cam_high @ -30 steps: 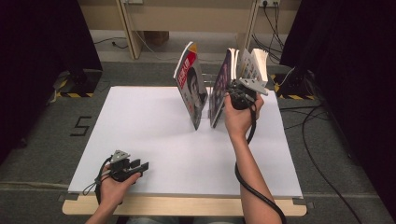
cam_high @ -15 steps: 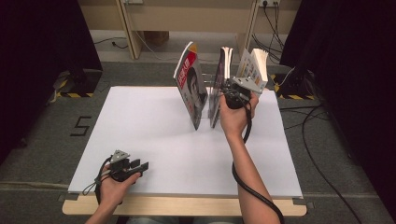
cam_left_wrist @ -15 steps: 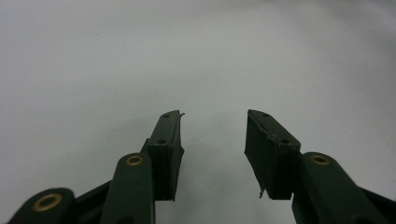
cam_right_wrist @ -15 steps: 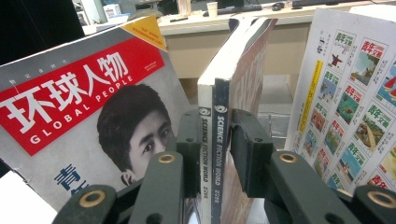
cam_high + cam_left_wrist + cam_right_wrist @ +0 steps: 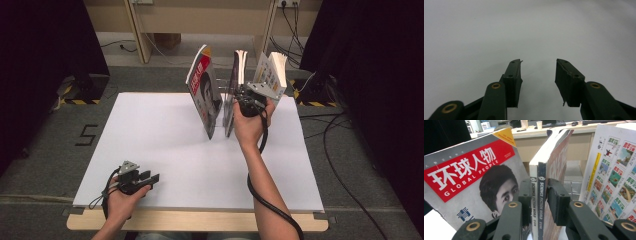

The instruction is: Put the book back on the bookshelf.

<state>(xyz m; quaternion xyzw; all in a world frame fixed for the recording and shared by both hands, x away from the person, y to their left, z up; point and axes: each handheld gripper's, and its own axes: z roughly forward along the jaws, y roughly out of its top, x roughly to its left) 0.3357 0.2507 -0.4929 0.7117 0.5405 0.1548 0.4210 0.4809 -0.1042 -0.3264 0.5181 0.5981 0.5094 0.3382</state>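
White tabletop (image 5: 165, 145) spreads out below me on a wooden base, with dark curtains on both sides and cables on the floor behind. Three magazines stand on edge toward the table's twelve o'clock side. My right gripper (image 5: 245, 100) has its jaws clamped on the spines of the middle pair of Science Fiction World issues (image 5: 541, 195), one pad on each side, holding them upright. At about ten o'clock from that grip leans the Global People magazine (image 5: 471, 180), red banner and a portrait on its cover, just beside the held issues. At two o'clock stands the book with small colour pictures (image 5: 616, 172), a little apart. My left gripper (image 5: 150, 177) rests near the table's seven o'clock corner, jaws spread wide with nothing between them, well apart from the magazines.
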